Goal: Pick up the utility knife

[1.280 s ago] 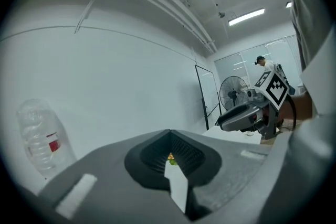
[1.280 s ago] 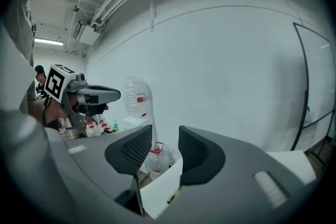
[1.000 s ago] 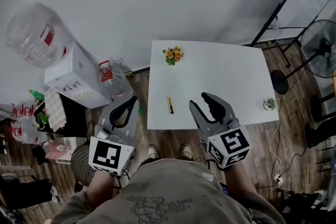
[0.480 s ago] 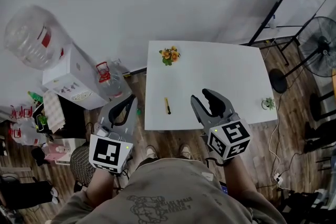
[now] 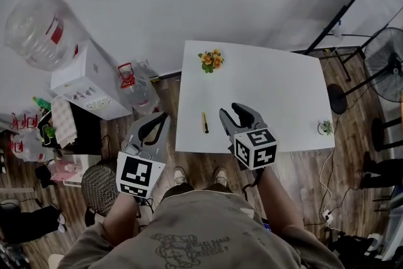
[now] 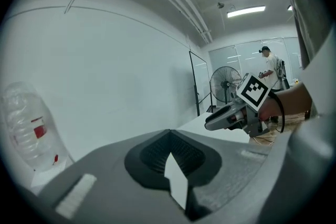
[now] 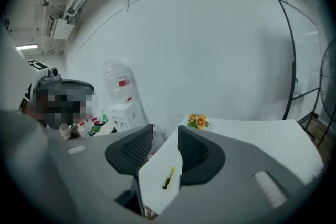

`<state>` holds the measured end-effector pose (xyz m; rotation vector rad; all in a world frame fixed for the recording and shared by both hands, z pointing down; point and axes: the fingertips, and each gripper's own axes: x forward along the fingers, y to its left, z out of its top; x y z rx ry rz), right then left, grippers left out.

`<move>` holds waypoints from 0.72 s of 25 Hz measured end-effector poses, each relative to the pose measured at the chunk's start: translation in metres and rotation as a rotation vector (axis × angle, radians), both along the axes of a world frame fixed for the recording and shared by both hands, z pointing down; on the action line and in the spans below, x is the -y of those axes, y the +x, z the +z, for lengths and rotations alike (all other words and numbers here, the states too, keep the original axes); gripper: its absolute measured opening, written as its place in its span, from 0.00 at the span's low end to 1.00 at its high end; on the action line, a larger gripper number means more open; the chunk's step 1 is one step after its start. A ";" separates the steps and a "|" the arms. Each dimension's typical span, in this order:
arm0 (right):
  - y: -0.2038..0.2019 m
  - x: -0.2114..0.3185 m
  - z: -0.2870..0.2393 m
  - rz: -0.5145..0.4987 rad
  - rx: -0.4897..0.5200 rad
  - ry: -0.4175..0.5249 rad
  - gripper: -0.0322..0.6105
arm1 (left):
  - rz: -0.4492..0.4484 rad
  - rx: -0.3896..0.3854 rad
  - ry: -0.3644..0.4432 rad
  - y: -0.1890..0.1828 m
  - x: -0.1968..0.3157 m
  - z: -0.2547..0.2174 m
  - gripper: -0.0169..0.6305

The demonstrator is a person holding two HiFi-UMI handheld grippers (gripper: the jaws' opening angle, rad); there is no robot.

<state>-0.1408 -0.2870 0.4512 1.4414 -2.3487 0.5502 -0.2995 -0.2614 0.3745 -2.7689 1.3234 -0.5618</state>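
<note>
The utility knife [image 5: 204,122], slim and yellow with a dark end, lies near the front left edge of the white table [image 5: 277,91]. My right gripper [image 5: 232,114] hovers over the table's front edge just right of the knife, open and holding nothing. In the right gripper view the knife [image 7: 168,178] shows through the gap between the open jaws of that gripper [image 7: 165,131], still some way off. My left gripper [image 5: 162,118] hangs over the floor left of the table with its tips together. In its own view the left gripper [image 6: 169,132] is shut and empty.
A small bunch of orange flowers [image 5: 211,61] sits at the table's far left corner, a little plant [image 5: 325,128] at its right edge. A water dispenser [image 5: 82,82] with a bottle [image 5: 38,31] stands left. A fan [image 5: 384,57] and black frame [image 5: 340,16] stand right.
My right gripper has shifted left, closer to the knife, and turned so its marker cube faces up. The left gripper has barely moved.
</note>
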 end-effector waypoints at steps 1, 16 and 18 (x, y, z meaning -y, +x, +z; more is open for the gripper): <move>-0.002 0.003 0.013 0.000 -0.010 -0.025 0.33 | 0.000 0.009 -0.021 -0.001 0.001 0.011 0.03; -0.033 0.000 0.168 -0.026 -0.110 -0.342 0.32 | 0.046 0.105 -0.304 -0.013 0.015 0.147 0.03; -0.036 -0.005 0.185 -0.020 -0.112 -0.380 0.32 | 0.052 0.113 -0.333 -0.015 0.012 0.160 0.03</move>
